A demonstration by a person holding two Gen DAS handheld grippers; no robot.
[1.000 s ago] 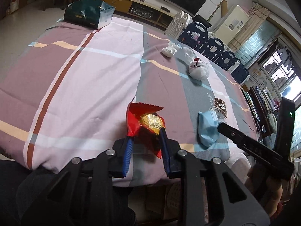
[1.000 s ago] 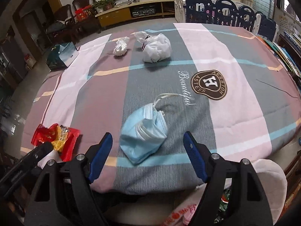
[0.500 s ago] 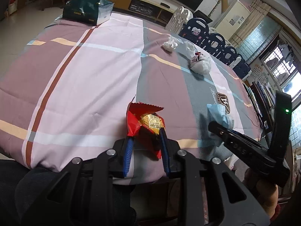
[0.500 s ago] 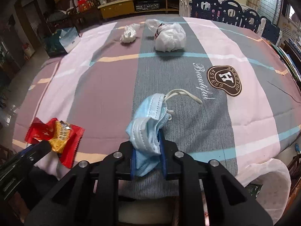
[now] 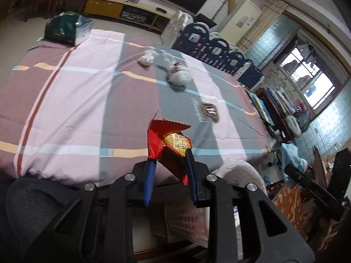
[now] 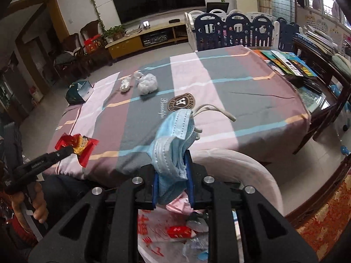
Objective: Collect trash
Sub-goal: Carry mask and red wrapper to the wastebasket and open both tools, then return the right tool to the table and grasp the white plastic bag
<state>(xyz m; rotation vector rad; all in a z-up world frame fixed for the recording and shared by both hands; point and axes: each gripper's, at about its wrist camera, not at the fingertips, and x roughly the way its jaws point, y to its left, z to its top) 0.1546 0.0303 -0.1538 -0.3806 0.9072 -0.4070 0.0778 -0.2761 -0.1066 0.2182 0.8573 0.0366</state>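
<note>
My left gripper (image 5: 170, 160) is shut on a red and gold snack wrapper (image 5: 169, 140), lifted off the table near its front edge; the same wrapper (image 6: 76, 145) shows at the left of the right wrist view. My right gripper (image 6: 172, 168) is shut on a crumpled blue face mask (image 6: 175, 138), held in the air above a white trash bin (image 6: 237, 164) lined with a plastic bag holding litter (image 6: 177, 230). The mask (image 5: 291, 155) also appears at the right of the left wrist view. A white knotted bag (image 6: 148, 84) and a small crumpled white wrapper (image 6: 125, 85) lie on the far side of the table.
A striped pink, grey and mauve cloth (image 6: 219, 83) covers the table. A green and white box (image 6: 79, 92) sits at its far left corner. Books (image 6: 285, 63) lie on a dark side table to the right. A blue and white playpen fence (image 6: 241, 30) stands behind.
The right gripper closed on the mask, lifted it off the cloth and drew it back over the bin. The left gripper rose and pulled back slightly with the wrapper.
</note>
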